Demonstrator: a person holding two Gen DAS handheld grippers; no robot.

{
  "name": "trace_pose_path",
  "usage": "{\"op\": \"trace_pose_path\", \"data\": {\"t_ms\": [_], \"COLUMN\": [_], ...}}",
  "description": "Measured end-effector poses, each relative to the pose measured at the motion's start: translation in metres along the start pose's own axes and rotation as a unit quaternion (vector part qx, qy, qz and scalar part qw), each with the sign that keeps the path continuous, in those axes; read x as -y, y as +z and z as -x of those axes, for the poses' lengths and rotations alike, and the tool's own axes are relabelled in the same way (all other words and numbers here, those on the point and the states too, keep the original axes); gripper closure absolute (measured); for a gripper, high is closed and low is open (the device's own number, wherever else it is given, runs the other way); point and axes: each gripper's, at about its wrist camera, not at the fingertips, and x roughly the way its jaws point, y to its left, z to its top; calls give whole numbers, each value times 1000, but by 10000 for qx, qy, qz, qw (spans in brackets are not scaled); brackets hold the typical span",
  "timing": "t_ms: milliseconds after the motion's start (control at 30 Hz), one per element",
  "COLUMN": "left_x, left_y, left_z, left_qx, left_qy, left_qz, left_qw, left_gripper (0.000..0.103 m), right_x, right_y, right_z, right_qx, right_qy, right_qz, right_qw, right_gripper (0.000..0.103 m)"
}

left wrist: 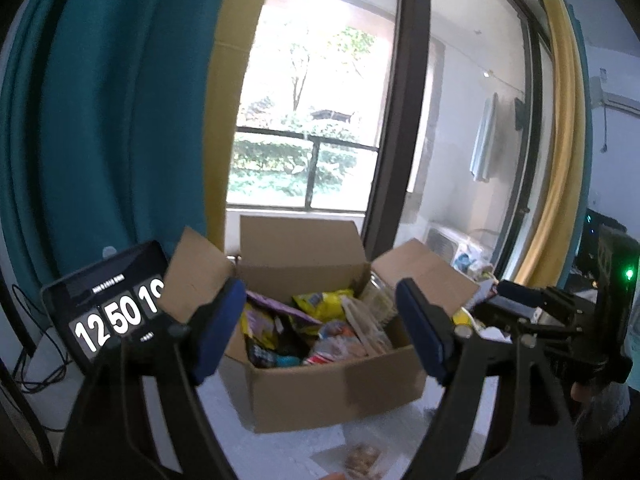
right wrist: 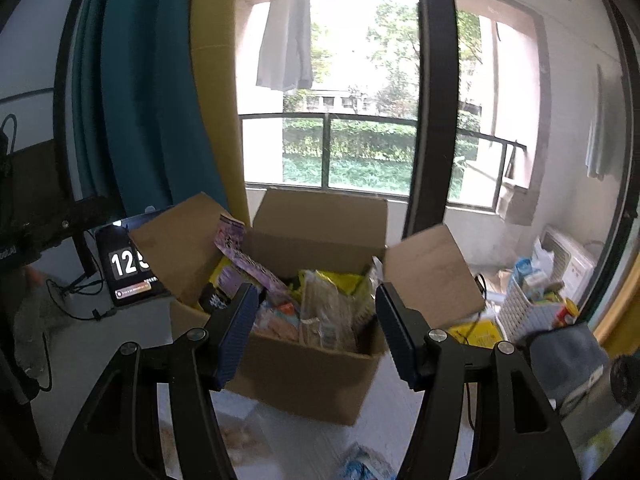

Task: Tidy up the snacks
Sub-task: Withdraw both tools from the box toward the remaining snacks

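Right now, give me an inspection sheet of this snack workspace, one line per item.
Surface: pale tabletop, mostly bare near the box.
Job's things: open cardboard box with flaps up, packed with snack packets; a purple packet sticks up above the rest.
Clutter: loose packets in front of the box; white basket of cartons at the right; tablet clock at the left.
Grippers: left claw and right claw both open, empty, facing the box.
Cables: black cables trail beside the tablet.
Surroundings: teal curtain, glass balcony door, shirt hanging outside.
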Motion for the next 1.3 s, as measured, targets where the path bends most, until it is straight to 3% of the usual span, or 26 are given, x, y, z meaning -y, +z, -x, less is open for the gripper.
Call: {"op": "trace_pose_path", "data": {"t_ms": [667,967,1300], "left_x": [53,65,71], "left_y": [-59,-95,-137], "left_z": [-36,-66,-97], "left_qx": [-980,-1601,-2355], "left_qy": [-182,-179,-175], "left_qz": [-362,-521,-728], "left_qw": [9944,9856,9690], "left_gripper": [24,24,24], "right_x": [62,83,94], "right_y": [-70,-109,-146], "right_z": [3,-17,-45], "right_qx": [-489,-921,-1512], "right_qy": [-156,-117,31], "right_qz": [-627,-904,-1172], "right_qw": [9967,9916,9815], "right_gripper": [39,39,39]}}
